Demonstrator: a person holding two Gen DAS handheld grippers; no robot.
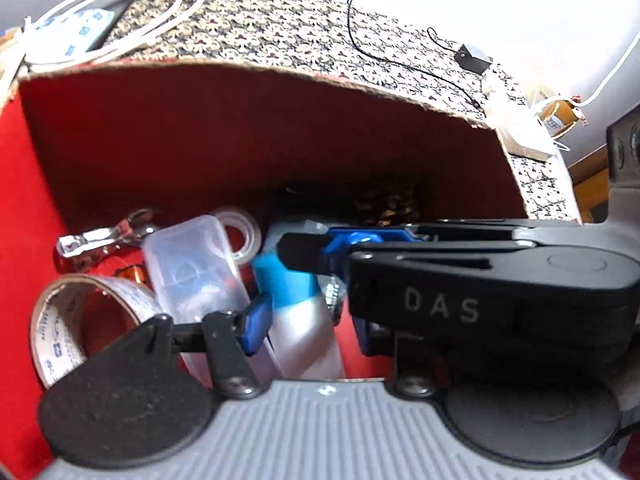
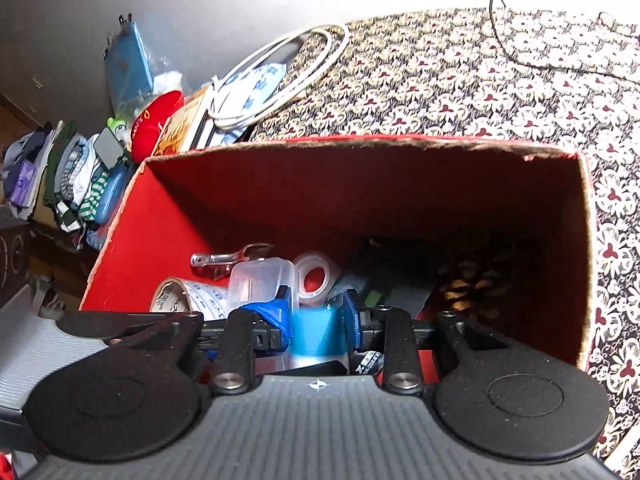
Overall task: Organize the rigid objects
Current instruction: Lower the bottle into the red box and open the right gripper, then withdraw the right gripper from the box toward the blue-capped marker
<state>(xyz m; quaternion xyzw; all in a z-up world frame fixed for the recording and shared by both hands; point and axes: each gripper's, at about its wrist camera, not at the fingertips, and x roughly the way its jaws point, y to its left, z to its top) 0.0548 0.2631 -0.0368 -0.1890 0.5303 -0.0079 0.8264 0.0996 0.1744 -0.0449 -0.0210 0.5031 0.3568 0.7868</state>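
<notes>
patterned floral cloth covers the surface (image 2: pixel 460 76) around a red cardboard box (image 2: pixel 360 184). inside it lie a tape roll (image 2: pixel 180 296), a clear plastic case (image 2: pixel 256 280) and a small clear tape ring (image 2: pixel 316 278). the right claw (image 2: pixel 316 324) is pressed onto a blue-capped white bottle (image 2: pixel 316 334), low in the box at 6 o'clock. the left claw (image 1: pixel 304 320) is spread either side of that same bottle (image 1: pixel 304 320), gripping nothing. seemingly the placing step; next, loosen the right claw and lift clear without dragging neighbours.

Black left gripper (image 1: pixel 308 320) arms, blue pads (image 1: pixel 256 324), grey ribbed housing, silver screws, white "DAS" lettering
</notes>
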